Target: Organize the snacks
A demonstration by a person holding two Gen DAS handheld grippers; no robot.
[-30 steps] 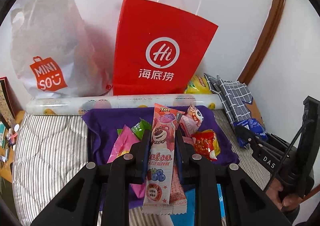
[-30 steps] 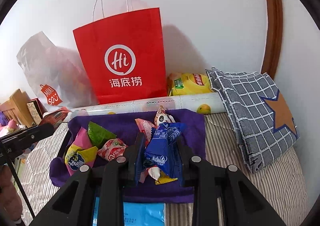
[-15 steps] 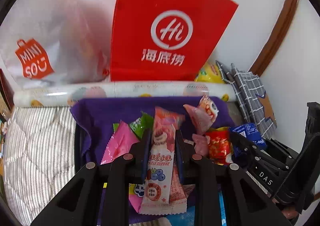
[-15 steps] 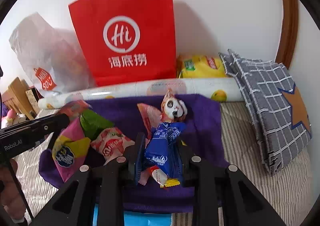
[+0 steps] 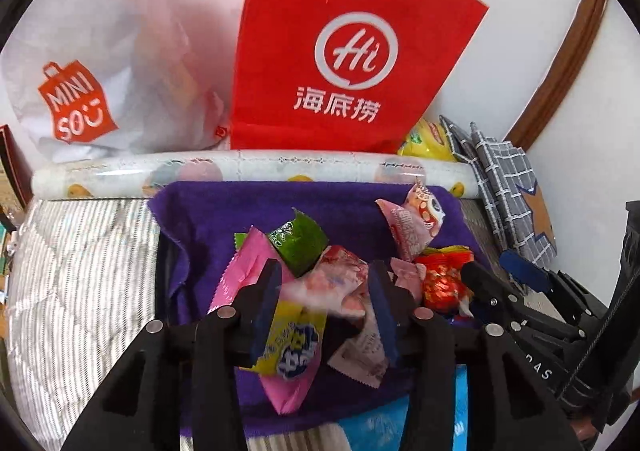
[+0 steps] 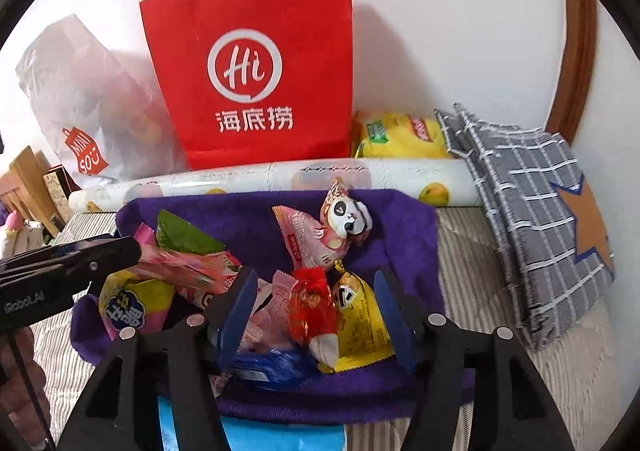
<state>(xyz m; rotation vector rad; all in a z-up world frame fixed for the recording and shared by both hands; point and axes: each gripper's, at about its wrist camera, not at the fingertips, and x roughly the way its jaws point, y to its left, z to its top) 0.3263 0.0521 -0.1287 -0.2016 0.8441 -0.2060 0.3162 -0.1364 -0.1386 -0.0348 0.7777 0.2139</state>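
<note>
A purple cloth (image 5: pixel 240 211) (image 6: pixel 248 215) lines a low box full of wrapped snacks. My left gripper (image 5: pixel 324 295) hangs over the pile with its jaws opening. The long pink snack stick (image 5: pixel 340 287) lies blurred and tilted between them, with neither pad pressing on it. Under it are a pink and yellow packet (image 5: pixel 288 355) and a green packet (image 5: pixel 298 247). My right gripper (image 6: pixel 316 311) has its jaws opening too, and the blue packet (image 6: pixel 272 367) lies loose on the cloth below its left finger. A red candy (image 6: pixel 312 303) and a yellow packet (image 6: pixel 360 323) sit between its fingers, untouched.
A red paper bag (image 5: pixel 340 63) and a white plastic bag (image 5: pixel 80 83) stand against the wall behind a printed roll (image 5: pixel 240 171). A yellow chip bag (image 6: pixel 400 135) and folded grey checked cloth (image 6: pixel 532 203) lie to the right. Striped bedding (image 5: pixel 80 271) surrounds the box.
Both grippers sank toward the purple cloth and their jaws opened. The left let go of the pink stick, and the right dropped the blue packet onto the pile.
</note>
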